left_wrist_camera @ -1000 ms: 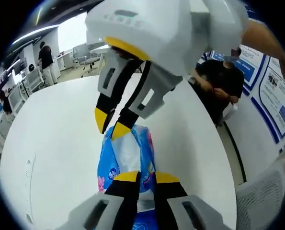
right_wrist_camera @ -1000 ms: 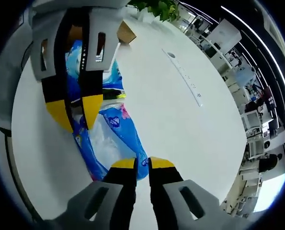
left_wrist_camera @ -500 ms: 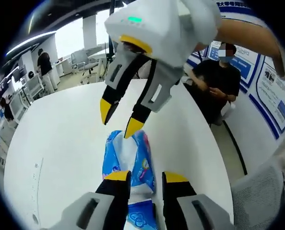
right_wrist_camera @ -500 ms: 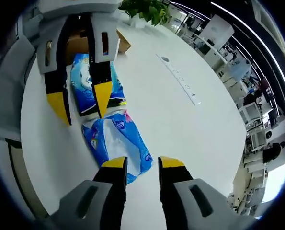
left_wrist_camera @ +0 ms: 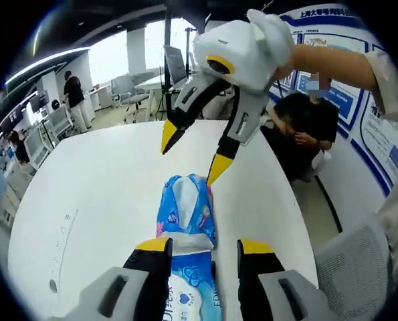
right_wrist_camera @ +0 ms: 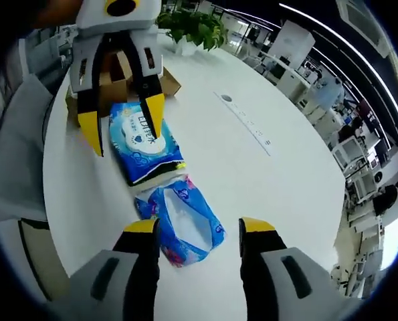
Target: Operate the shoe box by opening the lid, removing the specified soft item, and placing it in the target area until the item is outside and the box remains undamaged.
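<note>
A blue soft tissue pack (left_wrist_camera: 185, 210) (right_wrist_camera: 185, 226) lies flat on the white round table (left_wrist_camera: 98, 194), free of both grippers. A blue wet-wipes pack (right_wrist_camera: 144, 148) (left_wrist_camera: 192, 294) lies end to end with it. My left gripper (left_wrist_camera: 204, 246) (right_wrist_camera: 122, 120) is open and hovers over the wipes pack. Facing it, my right gripper (right_wrist_camera: 197, 226) (left_wrist_camera: 192, 158) is open above the far end of the tissue pack. A brown cardboard shoe box (right_wrist_camera: 115, 73) stands behind the left gripper, partly hidden by it.
A power strip (right_wrist_camera: 247, 122) is set in the table top. A potted plant (right_wrist_camera: 192, 27) stands at the table's far edge. A seated person in black (left_wrist_camera: 306, 120) is beside the table, and a mesh chair (left_wrist_camera: 359, 267) stands close by.
Both grippers let go of the blue tissue pack, opened wide and drew back from it. The pack now rests on the table.
</note>
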Motion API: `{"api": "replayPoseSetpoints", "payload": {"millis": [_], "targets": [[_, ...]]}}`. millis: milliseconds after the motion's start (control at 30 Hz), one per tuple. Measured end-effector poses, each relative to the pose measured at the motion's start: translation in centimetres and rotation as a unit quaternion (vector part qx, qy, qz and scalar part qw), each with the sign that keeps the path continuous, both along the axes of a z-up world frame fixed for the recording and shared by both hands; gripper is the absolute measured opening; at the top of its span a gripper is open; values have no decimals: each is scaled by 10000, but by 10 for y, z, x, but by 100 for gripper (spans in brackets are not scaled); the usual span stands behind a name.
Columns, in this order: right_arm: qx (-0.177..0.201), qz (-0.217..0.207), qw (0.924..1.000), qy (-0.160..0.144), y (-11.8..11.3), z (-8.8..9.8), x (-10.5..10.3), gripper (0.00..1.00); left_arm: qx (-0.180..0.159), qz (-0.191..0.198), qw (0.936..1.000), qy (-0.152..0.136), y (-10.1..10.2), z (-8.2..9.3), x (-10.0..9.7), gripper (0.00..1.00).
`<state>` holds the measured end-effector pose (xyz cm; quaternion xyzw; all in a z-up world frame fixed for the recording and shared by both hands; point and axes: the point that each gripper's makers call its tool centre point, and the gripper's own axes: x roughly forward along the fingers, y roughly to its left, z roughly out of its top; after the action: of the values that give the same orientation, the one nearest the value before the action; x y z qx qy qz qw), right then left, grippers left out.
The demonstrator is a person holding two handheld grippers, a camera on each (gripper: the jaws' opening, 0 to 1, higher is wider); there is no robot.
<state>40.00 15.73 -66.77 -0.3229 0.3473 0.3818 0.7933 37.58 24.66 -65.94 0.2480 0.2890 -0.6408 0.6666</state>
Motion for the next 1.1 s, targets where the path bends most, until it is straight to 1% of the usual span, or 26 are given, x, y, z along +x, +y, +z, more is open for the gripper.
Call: {"api": "replayPoseSetpoints", "payload": {"millis": [133, 200, 300, 433, 500, 567, 600, 667, 767, 867, 933, 1000, 1100], "targets": [[152, -1, 9999, -9, 7, 7, -6, 53, -242, 205, 9995, 26, 16, 10, 3, 47], [268, -27, 9996, -7, 11, 12, -9, 54, -303, 257, 9992, 19, 22, 13, 3, 50], [445, -41, 9990, 27, 18, 18, -13, 58, -461, 355, 9983, 1, 32, 20, 2, 53], [682, -111, 9976, 102, 28, 24, -18, 65, -680, 500, 9964, 50, 47, 31, -1, 59], [779, -112, 9968, 106, 34, 28, -21, 66, -802, 597, 9950, -18, 55, 38, -1, 61], [854, -90, 9962, 126, 40, 31, -23, 67, -916, 752, 9928, -167, 62, 45, 5, 62], [890, -82, 9959, 138, 42, 32, -24, 68, -1016, 853, 9909, -232, 68, 51, 7, 63], [997, -89, 9948, 169, 48, 36, -27, 71, -1110, 993, 9887, -178, 79, 58, 7, 65], [1217, -126, 9921, 283, 58, 40, -31, 76, -1240, 1228, 9843, -278, 96, 69, 10, 67], [1292, -80, 9911, 294, 67, 44, -34, 78, -1302, 1405, 9811, -267, 114, 75, 10, 72], [1338, -17, 9907, 259, 73, 47, -34, 78, -1357, 1526, 9782, -377, 127, 80, 10, 74], [1449, -25, 9891, 264, 79, 51, -34, 80, -1385, 1646, 9757, -413, 141, 83, 9, 75], [1643, -69, 9859, 312, 88, 56, -34, 85, -1393, 1833, 9722, -435, 161, 84, 6, 78]]}}
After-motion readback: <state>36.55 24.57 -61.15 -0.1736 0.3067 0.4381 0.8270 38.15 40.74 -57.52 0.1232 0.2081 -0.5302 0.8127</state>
